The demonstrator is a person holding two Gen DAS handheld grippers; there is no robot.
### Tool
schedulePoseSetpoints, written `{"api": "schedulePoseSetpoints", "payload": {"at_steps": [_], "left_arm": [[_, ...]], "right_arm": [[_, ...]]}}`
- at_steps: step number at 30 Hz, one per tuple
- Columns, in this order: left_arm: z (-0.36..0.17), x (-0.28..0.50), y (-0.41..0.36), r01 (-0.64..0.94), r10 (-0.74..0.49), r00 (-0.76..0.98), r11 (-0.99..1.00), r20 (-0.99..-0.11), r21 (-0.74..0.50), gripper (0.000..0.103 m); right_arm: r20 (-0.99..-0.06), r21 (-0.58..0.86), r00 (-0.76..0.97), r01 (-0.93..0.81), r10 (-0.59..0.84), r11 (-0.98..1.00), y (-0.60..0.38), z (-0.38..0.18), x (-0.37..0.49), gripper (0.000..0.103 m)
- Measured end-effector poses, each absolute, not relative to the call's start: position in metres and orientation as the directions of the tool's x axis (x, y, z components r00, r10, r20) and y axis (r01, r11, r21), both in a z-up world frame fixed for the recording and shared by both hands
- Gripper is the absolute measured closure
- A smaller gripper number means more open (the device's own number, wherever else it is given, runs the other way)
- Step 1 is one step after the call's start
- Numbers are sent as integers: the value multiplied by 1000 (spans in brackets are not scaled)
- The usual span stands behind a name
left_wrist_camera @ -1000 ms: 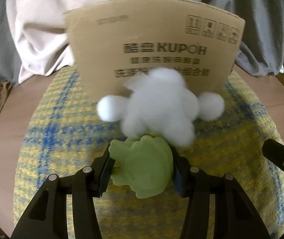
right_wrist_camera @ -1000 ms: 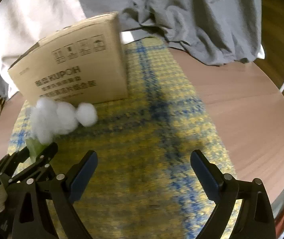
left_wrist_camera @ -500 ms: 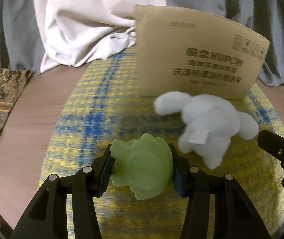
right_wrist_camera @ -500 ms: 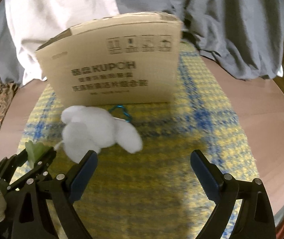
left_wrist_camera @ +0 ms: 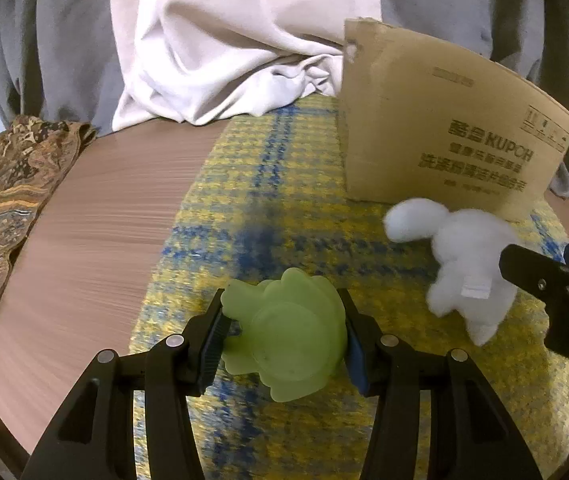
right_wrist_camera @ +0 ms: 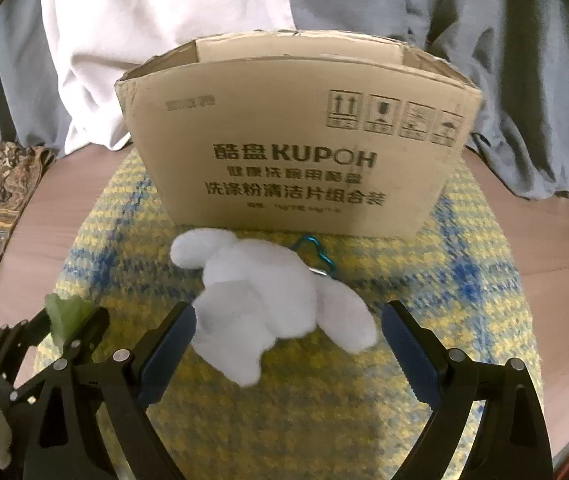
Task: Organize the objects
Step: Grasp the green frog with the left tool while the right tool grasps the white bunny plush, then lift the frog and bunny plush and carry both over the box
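My left gripper [left_wrist_camera: 282,336] is shut on a pale green rubber toy [left_wrist_camera: 288,340] and holds it over the yellow and blue woven mat [left_wrist_camera: 284,208]. A white plush toy [right_wrist_camera: 268,300] with a blue clip [right_wrist_camera: 316,252] lies on the mat in front of an open cardboard box [right_wrist_camera: 300,140]. My right gripper [right_wrist_camera: 288,344] is open, its fingers on either side of the plush's near end. The plush [left_wrist_camera: 464,264] and box [left_wrist_camera: 444,140] also show at the right of the left wrist view. The left gripper with the green toy [right_wrist_camera: 64,312] shows at lower left in the right wrist view.
The mat lies on a round wooden table [left_wrist_camera: 96,232]. White cloth [left_wrist_camera: 224,40] and grey cloth [right_wrist_camera: 504,60] are heaped behind the box. A patterned brown cloth [left_wrist_camera: 0,200] hangs at the table's left edge.
My left gripper carried the green toy leftward, away from the plush and box. My right gripper swung left and came up around the plush, which now lies between its open fingers.
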State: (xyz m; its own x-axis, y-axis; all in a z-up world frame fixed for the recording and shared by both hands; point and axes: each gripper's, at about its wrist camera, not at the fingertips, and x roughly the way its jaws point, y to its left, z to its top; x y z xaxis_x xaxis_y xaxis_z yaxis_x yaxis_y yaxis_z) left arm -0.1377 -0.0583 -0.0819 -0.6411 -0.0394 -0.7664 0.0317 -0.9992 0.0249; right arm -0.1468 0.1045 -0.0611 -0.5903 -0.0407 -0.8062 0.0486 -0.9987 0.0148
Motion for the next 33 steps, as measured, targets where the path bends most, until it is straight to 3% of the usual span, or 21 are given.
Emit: {"api": "schedulePoseSetpoints", "payload": {"at_steps": [23, 28, 33], "left_arm": [[-86, -149, -59, 39, -53, -630, -999, -775, 36, 53], [-85, -148, -58, 36, -53, -630, -999, -775, 39, 53], [-83, -147, -57, 34, -55, -634, -998, -772, 43, 53]], "right_arm": [[-892, 36, -446, 86, -71, -996, 97, -111, -194, 7], [-889, 43, -450, 99, -83, -994, 96, -112, -192, 21], [-880, 52, -466, 91, -88, -995, 101, -106, -182, 26]]}}
